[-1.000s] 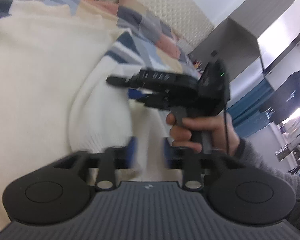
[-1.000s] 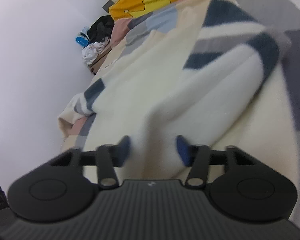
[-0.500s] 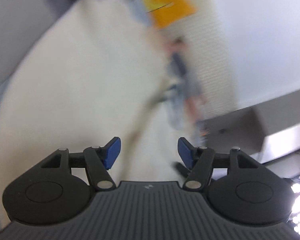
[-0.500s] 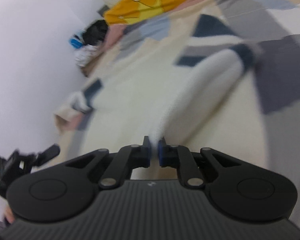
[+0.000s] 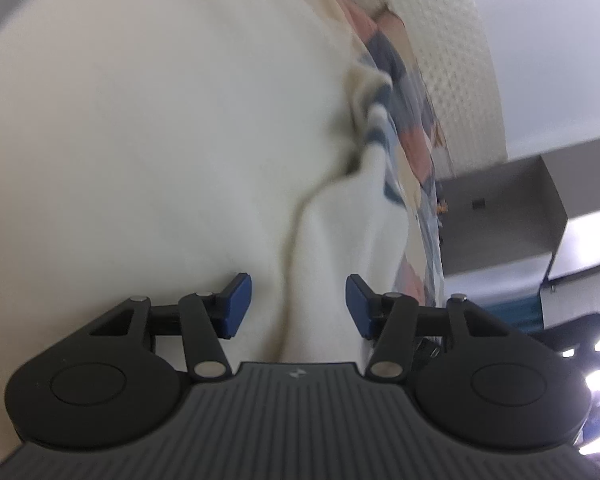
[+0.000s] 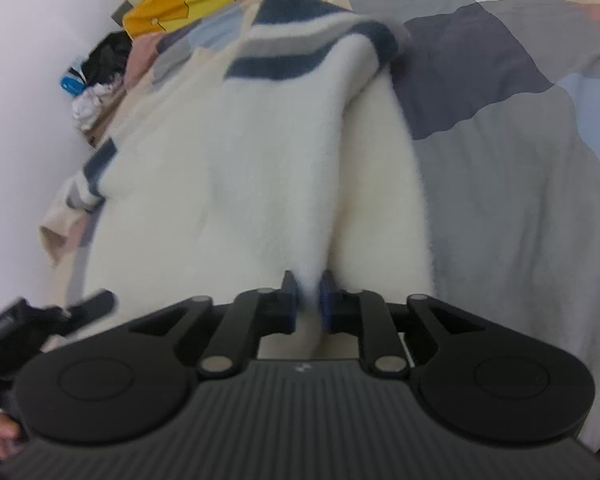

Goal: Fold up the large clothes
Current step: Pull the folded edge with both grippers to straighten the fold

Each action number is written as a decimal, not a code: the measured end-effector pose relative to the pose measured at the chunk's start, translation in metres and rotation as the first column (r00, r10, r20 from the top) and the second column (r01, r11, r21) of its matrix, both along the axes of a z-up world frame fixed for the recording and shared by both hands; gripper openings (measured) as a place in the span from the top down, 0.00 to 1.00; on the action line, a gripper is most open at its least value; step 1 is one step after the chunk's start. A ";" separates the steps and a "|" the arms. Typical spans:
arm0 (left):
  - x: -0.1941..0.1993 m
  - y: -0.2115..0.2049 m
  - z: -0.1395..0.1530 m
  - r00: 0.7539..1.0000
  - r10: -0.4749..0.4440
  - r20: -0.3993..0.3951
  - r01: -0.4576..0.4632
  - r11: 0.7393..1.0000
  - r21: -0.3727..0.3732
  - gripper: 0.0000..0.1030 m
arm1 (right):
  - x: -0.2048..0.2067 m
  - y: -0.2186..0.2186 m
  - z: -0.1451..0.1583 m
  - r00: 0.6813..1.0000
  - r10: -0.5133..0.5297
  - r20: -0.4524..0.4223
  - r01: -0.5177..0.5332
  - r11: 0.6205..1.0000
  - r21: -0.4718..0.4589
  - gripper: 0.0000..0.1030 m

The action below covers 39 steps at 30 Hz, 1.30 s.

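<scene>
Two grippers work one cream sweater [image 6: 260, 160] spread on the bed [image 6: 520, 160]. The right gripper [image 6: 309, 300] pinches a raised fold running toward twelve o'clock. The left gripper [image 5: 299, 306], jaws lately narrowing, stands apart astride another ridge, apparently unpinched, though blur hides contact.
</scene>
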<state>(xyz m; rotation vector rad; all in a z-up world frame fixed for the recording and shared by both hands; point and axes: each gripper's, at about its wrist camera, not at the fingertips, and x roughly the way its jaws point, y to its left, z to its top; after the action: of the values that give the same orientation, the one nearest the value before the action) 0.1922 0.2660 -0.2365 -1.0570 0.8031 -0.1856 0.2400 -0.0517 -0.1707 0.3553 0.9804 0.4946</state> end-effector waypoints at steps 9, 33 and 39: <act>0.011 -0.044 -0.014 0.991 -0.107 -0.085 0.114 0.991 0.072 0.43 | -0.007 -0.010 0.030 0.987 -0.034 0.155 0.020 0.995 0.093 0.60; -0.032 -0.025 0.026 0.990 0.127 -0.056 -0.112 0.970 0.216 0.91 | 0.022 0.055 0.008 0.970 0.159 0.185 -0.157 0.987 -0.029 0.62; -0.026 -0.037 0.013 0.982 0.131 -0.139 -0.071 0.927 0.367 0.91 | 0.002 0.082 0.001 0.924 0.279 0.261 -0.211 0.943 -0.259 0.63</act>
<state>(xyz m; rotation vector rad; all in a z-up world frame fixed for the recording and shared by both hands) 0.1666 0.2288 -0.2231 -0.7667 0.8860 0.1359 0.2423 0.0303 -0.1702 -0.0513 0.7819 0.6378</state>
